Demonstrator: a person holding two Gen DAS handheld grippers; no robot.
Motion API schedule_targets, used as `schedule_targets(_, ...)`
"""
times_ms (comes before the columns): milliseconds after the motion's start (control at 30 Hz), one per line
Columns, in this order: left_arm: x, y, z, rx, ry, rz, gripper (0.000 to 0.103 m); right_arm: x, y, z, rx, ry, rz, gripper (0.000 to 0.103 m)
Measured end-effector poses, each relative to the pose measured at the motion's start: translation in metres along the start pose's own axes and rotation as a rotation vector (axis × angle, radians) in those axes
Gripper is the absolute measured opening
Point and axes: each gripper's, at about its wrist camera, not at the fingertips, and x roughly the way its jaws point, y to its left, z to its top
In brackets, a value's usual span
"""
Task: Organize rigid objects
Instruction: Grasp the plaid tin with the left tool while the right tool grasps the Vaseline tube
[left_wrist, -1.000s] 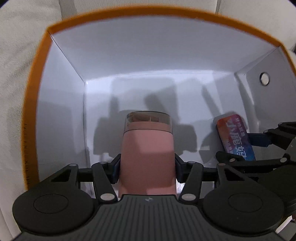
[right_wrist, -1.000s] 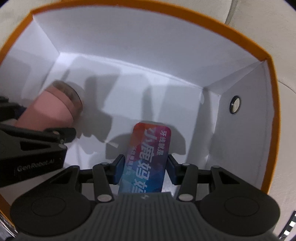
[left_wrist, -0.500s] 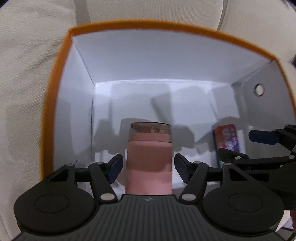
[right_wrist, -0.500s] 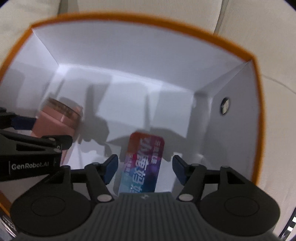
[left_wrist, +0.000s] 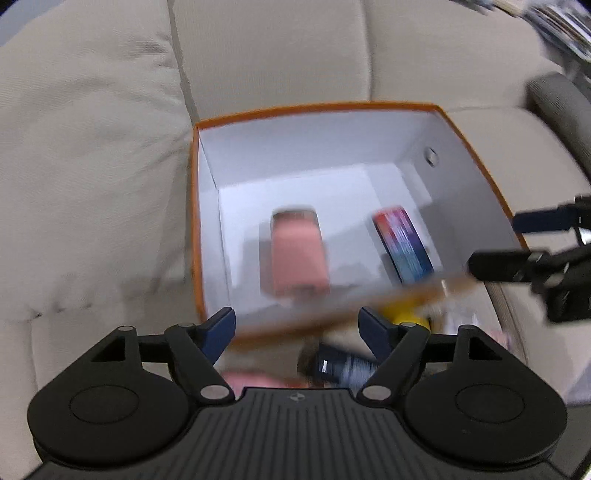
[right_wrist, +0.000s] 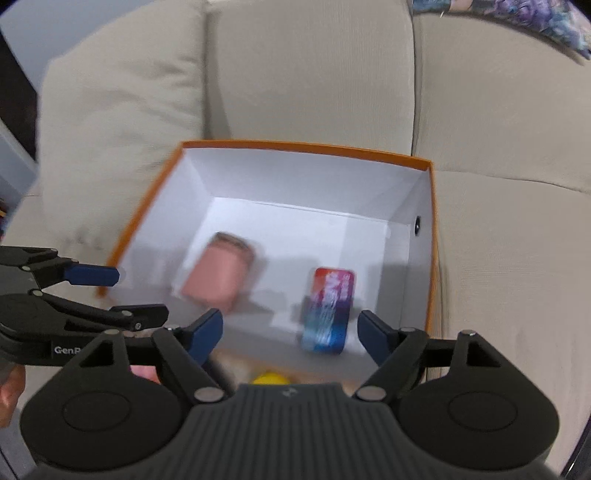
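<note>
The orange box (right_wrist: 430, 240) stands open at the top on the sofa (right_wrist: 498, 258), so entry from above is free. On its white floor the pink cup (right_wrist: 221, 275) lies at the left and the colourful packet (right_wrist: 328, 306) at the right, apart, with a bare lane between them and open floor along the far wall. The side walls hem in any sideways approach. Before the near wall, blurred items crowd the seat: something yellow (left_wrist: 404, 314) and a dark tube (left_wrist: 341, 365).
</note>
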Motion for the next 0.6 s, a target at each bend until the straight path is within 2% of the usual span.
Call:
schedule_targets(133,-0.021,0.007,-0.049,0.069,-0.019,-0.037,0.089,-0.023,0.004,-0.052,0.01,-0.006,0.015,0.084)
schedule_targets(233,-0.024,0.001,-0.082,0.156,-0.04,-0.037,0.089,-0.033,0.003,-0.097,0.042,-0.001,0.029,0.084)
schedule_targets(333,-0.024,-0.015,-0.112,0.325,-0.1,0.015,0.089,-0.038,0.001,-0.143,0.068,0.002,0.024,0.084)
schedule_targets(467,-0.017,-0.038,-0.148,0.573,-0.167,0.142,0.091,-0.035,0.006,-0.19,0.052,0.023,0.005,0.085)
schedule_targets(500,-0.014,-0.041,-0.153,0.61,-0.169,0.161,0.091,-0.033,0.007,-0.2,0.048,0.03,0.006,0.086)
schedule_targets(600,-0.002,-0.041,-0.159,0.645,-0.17,0.148,0.091,-0.029,0.009,-0.223,0.052,0.047,0.006,0.09)
